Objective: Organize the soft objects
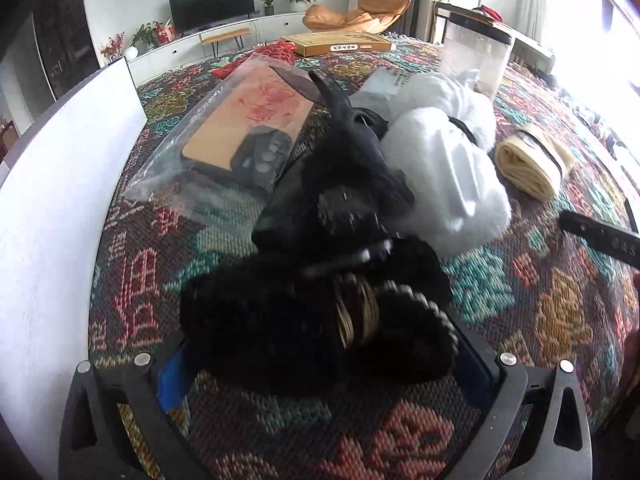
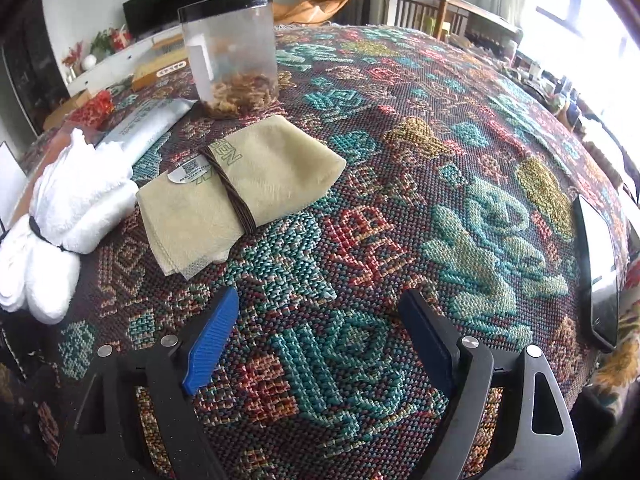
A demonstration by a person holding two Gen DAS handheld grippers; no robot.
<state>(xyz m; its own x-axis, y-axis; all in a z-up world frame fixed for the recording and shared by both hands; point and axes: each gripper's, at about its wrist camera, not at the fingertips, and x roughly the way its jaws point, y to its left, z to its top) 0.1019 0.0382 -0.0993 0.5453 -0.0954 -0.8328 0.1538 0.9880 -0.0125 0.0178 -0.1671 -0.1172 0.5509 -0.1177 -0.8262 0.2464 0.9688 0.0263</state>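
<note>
In the left wrist view a black fluffy bundle (image 1: 304, 320) tied with a gold-brown band lies on the patterned tablecloth (image 1: 520, 292), between the wide-spread fingers of my left gripper (image 1: 324, 368); the blue pads stand apart from it. Behind it lie more black fabric (image 1: 348, 152), a white fluffy bundle (image 1: 444, 172) and a folded cream cloth (image 1: 532, 160). My right gripper (image 2: 320, 332) is open over bare tablecloth (image 2: 400, 168) with nothing between its fingers. The cream cloth (image 2: 240, 188), bound by a brown band, and the white bundle (image 2: 68, 232) lie ahead to its left.
A clear jar with a black lid (image 2: 232, 52) stands behind the cream cloth, with a silver packet (image 2: 148, 128) beside it. A phone (image 2: 598, 272) lies at the right edge. A bagged board (image 1: 240, 132), a flat cardboard box (image 1: 340, 44) and a white panel (image 1: 60, 200) are to the left.
</note>
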